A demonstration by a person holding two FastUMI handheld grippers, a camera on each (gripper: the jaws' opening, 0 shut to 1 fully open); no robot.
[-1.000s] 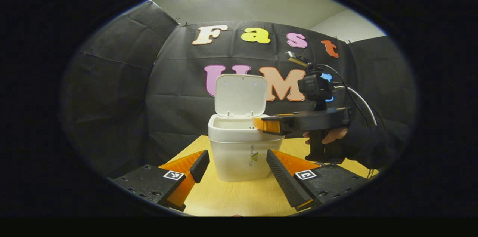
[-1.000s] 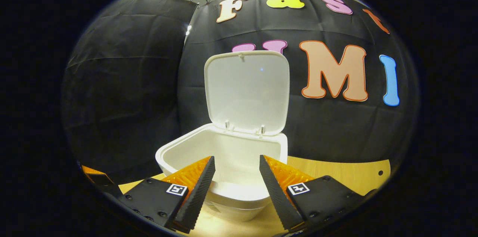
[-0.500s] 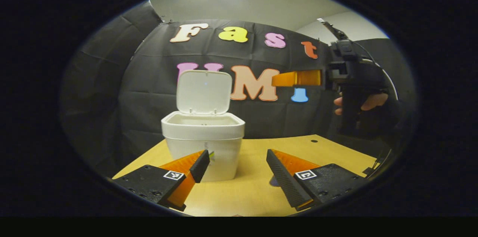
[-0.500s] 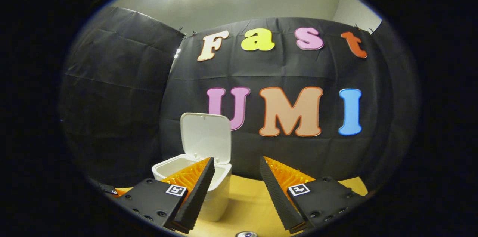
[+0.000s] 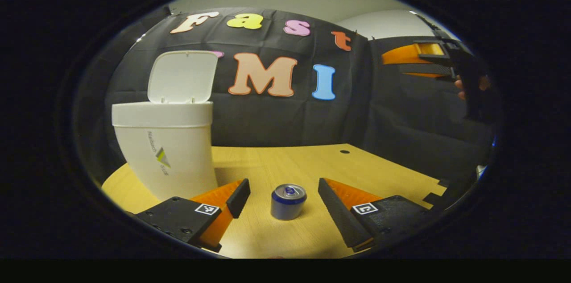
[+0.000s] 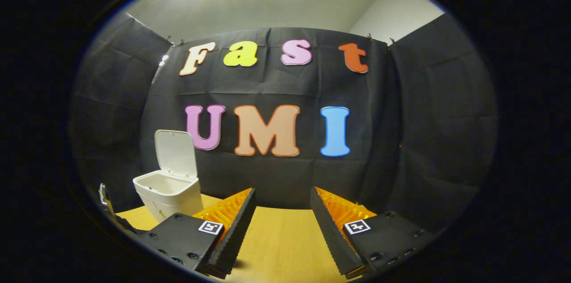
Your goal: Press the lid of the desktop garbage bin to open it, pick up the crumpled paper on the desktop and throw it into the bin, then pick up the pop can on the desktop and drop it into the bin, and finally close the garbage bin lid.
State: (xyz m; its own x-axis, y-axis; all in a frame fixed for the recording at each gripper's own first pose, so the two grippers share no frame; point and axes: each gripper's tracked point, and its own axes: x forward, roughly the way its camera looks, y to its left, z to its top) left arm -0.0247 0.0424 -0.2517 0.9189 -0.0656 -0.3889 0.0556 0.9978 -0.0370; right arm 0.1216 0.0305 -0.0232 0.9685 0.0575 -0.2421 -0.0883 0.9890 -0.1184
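A white garbage bin (image 5: 169, 149) stands on the wooden desk with its lid (image 5: 183, 76) raised upright; it also appears small at the left of the right gripper view (image 6: 169, 191). A blue and silver pop can (image 5: 288, 201) stands upright on the desk, just ahead of and between the fingers of my left gripper (image 5: 284, 196), which is open and low over the desk. My right gripper (image 6: 279, 225) is open with nothing between its fingers and is held high. It appears far off at the upper right of the left gripper view (image 5: 417, 57), held by a hand.
The wooden desk (image 5: 312, 162) stretches right of the bin, with a small round hole (image 5: 344, 151) near its back edge. Black cloth walls close the booth behind and at both sides. A notched desk edge lies at the right (image 5: 439, 187).
My left gripper swung right and dropped low, so the bin slid to the left and the pop can came between its fingers. My right gripper pulled back, up and to the right from over the bin.
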